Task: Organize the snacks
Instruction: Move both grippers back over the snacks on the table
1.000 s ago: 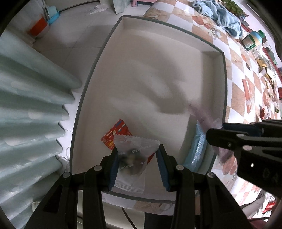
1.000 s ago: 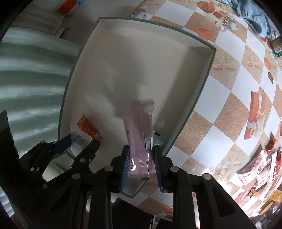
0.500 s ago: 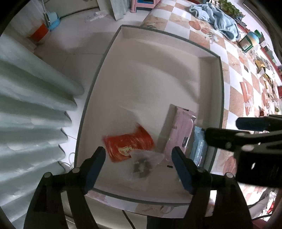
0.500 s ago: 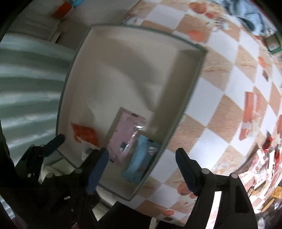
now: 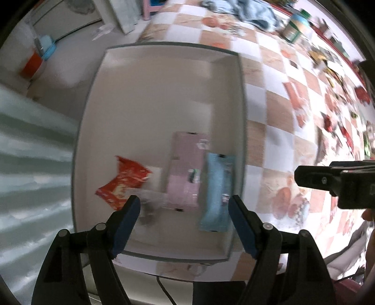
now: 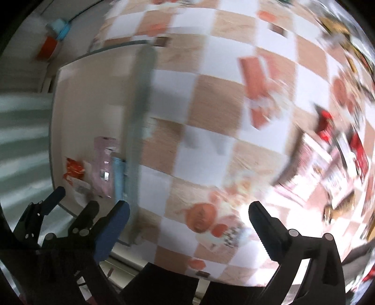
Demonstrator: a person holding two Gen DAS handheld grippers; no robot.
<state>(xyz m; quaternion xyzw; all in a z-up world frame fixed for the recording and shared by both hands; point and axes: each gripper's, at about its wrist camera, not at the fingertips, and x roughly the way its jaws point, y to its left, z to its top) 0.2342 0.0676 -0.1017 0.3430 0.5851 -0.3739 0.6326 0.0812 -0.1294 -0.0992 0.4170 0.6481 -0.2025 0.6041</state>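
Observation:
A white tray (image 5: 242,117) with a grey rim holds several snacks near its close end. They are a red packet (image 5: 124,180), a clear packet (image 5: 150,201), a pink packet (image 5: 187,171) and a light blue packet (image 5: 218,192). My left gripper (image 5: 184,206) hangs above them, pointing down, open and holding nothing. My right gripper (image 6: 188,211) is over the checkered tablecloth, right of the tray's rim (image 6: 140,98). Its jaws are opening, with nothing between them. The right wrist view is blurred, with the left gripper (image 6: 70,199) at its lower left.
Loose snack packets (image 6: 339,152) lie scattered on the checkered cloth at the right. A blue towel (image 5: 253,9) and a green-lidded jar (image 5: 295,28) sit at the far end. Pale ribbed fabric (image 5: 28,152) and an orange bucket (image 5: 30,65) lie left of the tray.
The left gripper let go of the clear packet and the right let go of the pink one; both packets now lie in the tray. The right gripper swung right, out over the cloth.

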